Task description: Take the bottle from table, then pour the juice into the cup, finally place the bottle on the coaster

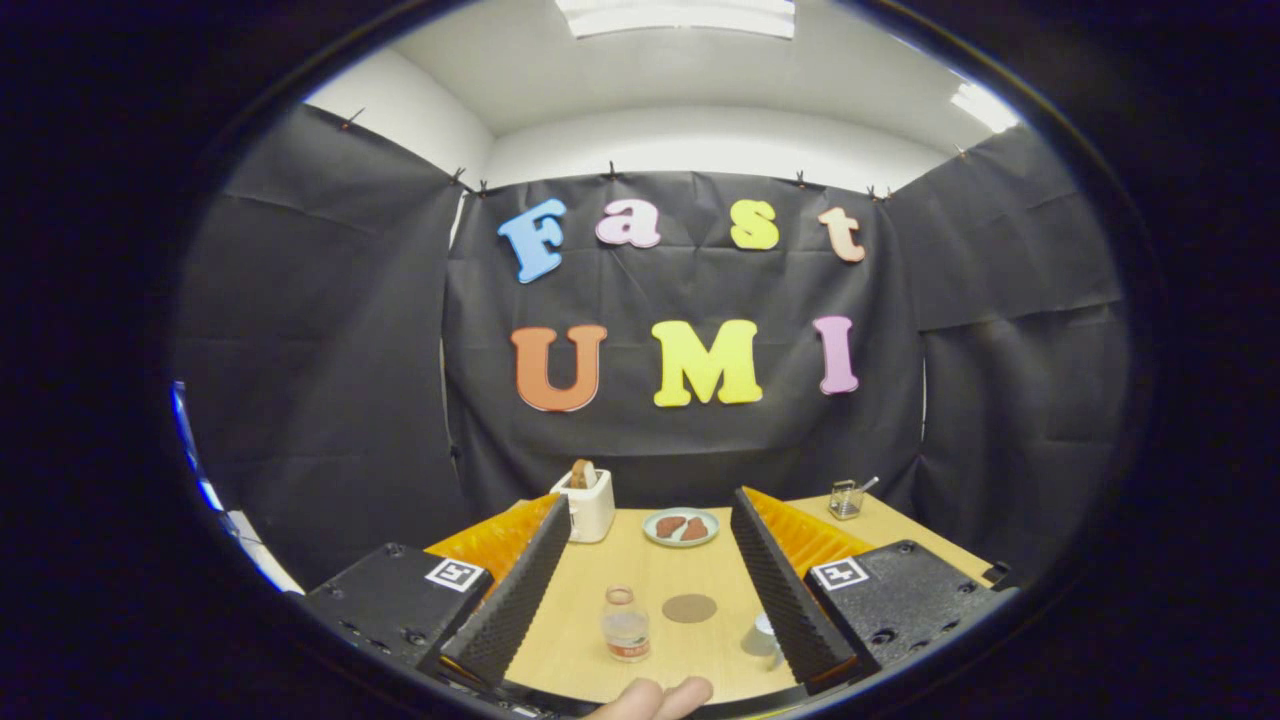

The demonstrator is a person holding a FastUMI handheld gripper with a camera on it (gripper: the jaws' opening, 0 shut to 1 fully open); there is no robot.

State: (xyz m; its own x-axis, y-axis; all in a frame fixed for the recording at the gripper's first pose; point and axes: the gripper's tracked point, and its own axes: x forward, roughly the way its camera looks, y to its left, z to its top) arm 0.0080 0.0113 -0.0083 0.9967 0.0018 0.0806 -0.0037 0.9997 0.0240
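The hand-held gripper [640, 585] is wide open and holds nothing, and the bottle [626, 624] stands on the counter [570, 640] between its fingers, just beside the coaster [689, 608], so move straight ahead and squeeze its middle gently

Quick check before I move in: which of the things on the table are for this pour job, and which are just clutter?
For the job: bottle, between the open tool fingers; coaster beside it; cup, partly behind the right finger.

Clutter: toaster, plate of food, glass at the far corner.
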